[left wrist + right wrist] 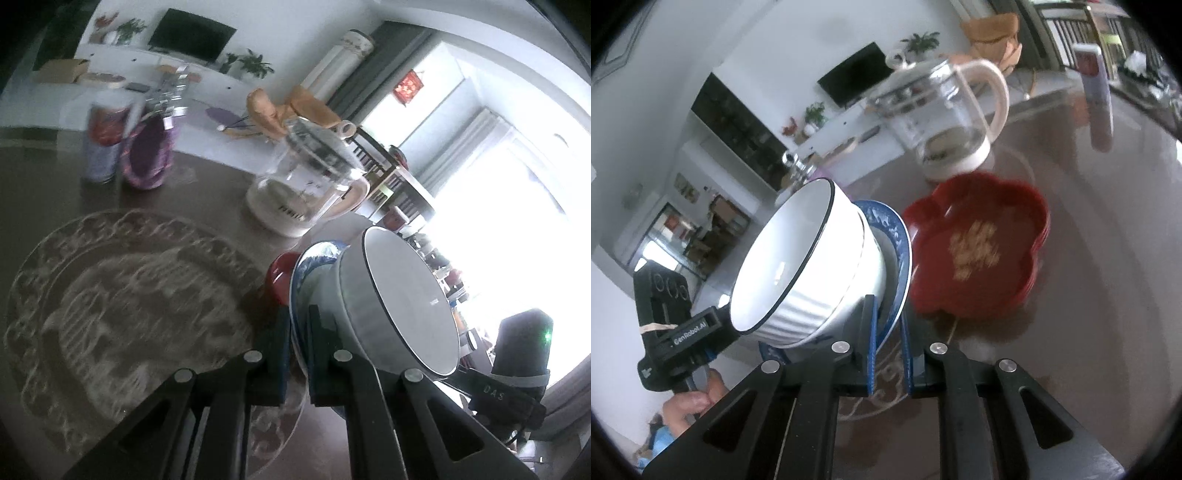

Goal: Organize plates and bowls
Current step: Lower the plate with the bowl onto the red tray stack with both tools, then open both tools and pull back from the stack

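the left gripper (299, 332) pinches the near rim of a blue-patterned plate (314, 254), its black fingers (275, 354) pressed tight on either side of the edge. the right gripper (888, 332) pinches the rim of the same blue-patterned plate (894, 236) from the opposite side, its blue-edged pads closed on it. a white bowl (798, 269) with a thin dark rim and ribbed outer wall sits on the plate, and both are tilted steeply and held above the brown table (1108, 258). in the left wrist view the white bowl (402, 295) shows to the right of the fingers, its mouth turned toward the bright window.

below and left of the plate in the left wrist view a clear patterned glass plate (122, 314) lies flat on the table. a red flower-shaped tray (979, 247) with a gold mark in its middle lies on the table just beyond the plate. farther back stands a glass kettle (945, 122) with a pale handle and base. at the far left in the left wrist view are a can (103, 144) and a purple-rimmed dish (147, 151) standing on edge. a person's hand (690, 398) grips the handle of the left gripper in the lower left of the right wrist view.
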{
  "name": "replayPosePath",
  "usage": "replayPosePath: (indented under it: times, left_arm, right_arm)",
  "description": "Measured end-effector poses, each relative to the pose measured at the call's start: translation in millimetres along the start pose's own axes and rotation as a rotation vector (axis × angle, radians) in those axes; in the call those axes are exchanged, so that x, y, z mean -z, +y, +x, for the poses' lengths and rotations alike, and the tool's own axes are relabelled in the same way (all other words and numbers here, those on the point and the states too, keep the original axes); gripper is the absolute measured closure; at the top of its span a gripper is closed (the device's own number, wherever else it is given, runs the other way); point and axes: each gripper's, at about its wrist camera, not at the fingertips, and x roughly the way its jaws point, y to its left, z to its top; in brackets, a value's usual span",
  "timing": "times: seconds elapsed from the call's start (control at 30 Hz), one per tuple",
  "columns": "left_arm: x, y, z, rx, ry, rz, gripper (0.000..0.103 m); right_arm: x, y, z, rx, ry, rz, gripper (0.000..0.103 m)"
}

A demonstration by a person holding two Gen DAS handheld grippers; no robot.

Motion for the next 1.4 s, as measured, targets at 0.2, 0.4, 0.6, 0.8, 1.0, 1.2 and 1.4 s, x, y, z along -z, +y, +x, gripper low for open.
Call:
replayPosePath:
  times: [0.2,0.4,0.6,0.8,1.0,1.2,1.4]
  left_arm:
    - [-18,-13,56,0.01,0.033,0.038,0.097]
    - [-19,-14,109,-0.023,0.1,0.072,0.097]
    - [-9,-4,131,-0.041,0.147,0.074,0.096]
    - [-6,-17,132,-0.1,0.172,0.128,0.093]
    - [-5,-40,98,-0.25,0.095,0.231,0.035]
    - [9,-76,51,-0.405,-0.007,0.349,0.022]
    - [32,-102,0,-0.467,-0.082,0.384,0.011]
  right_arm:
    - [-26,-34,5,0.055,-0.014,0.001,0.091]
    - [-33,-72,26,0.104,0.011,0.03,0.09]
    - [-29,-85,34,0.135,0.015,0.026,0.09]
    - [-28,-87,25,0.169,-0.018,0.012,0.085]
    - [-39,-71,-1,0.25,-0.089,-0.032,0.052]
    - [-21,-35,-36,0.319,-0.13,-0.113,0.033]
    - [15,7,-60,0.386,-0.126,-0.183,0.027]
